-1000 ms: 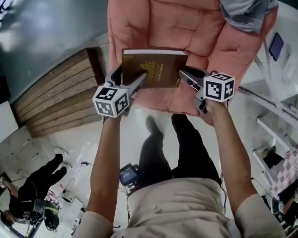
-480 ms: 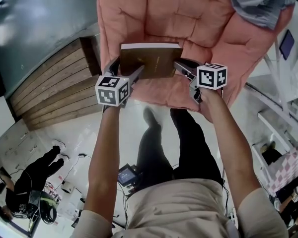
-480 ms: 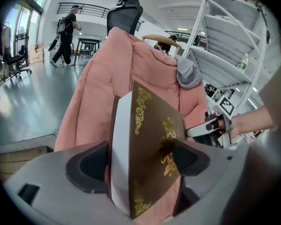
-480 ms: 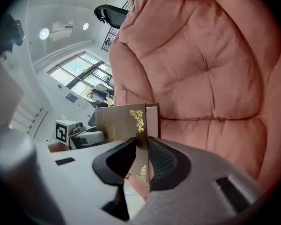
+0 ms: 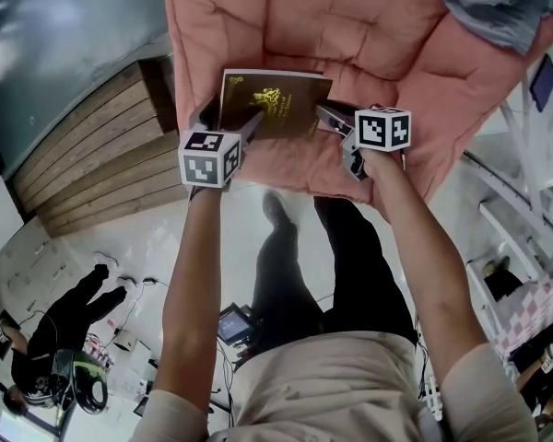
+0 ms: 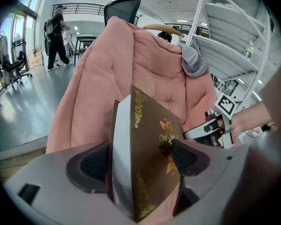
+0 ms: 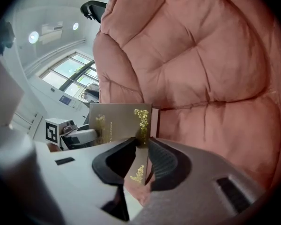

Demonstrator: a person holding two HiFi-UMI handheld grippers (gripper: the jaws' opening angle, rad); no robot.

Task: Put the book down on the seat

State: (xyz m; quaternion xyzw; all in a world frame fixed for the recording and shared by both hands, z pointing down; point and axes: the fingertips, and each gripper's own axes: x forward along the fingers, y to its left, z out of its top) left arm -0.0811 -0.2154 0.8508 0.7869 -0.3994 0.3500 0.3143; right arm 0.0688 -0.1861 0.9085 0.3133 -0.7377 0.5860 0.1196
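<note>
A brown book (image 5: 275,102) with gold print hangs flat, a little above the pink quilted seat cushion (image 5: 350,44). My left gripper (image 5: 244,129) is shut on its left side and my right gripper (image 5: 330,118) is shut on its right side. In the left gripper view the book (image 6: 152,139) stands on edge between the pads, white page block to the left, with the right gripper (image 6: 210,128) behind it. In the right gripper view the book's edge (image 7: 126,118) runs between the two dark pads, and the left gripper (image 7: 77,135) holds the far side.
A grey garment (image 5: 498,7) lies on the seat's upper right. A wooden platform (image 5: 101,155) sits left of the chair. White shelving (image 5: 525,201) stands to the right. A person (image 5: 64,339) crouches on the glossy floor at lower left. My own legs stand before the seat.
Both grippers have carried the book farther in over the seat cushion. Its cover now faces up more, showing the gold print. Both grips are unchanged.
</note>
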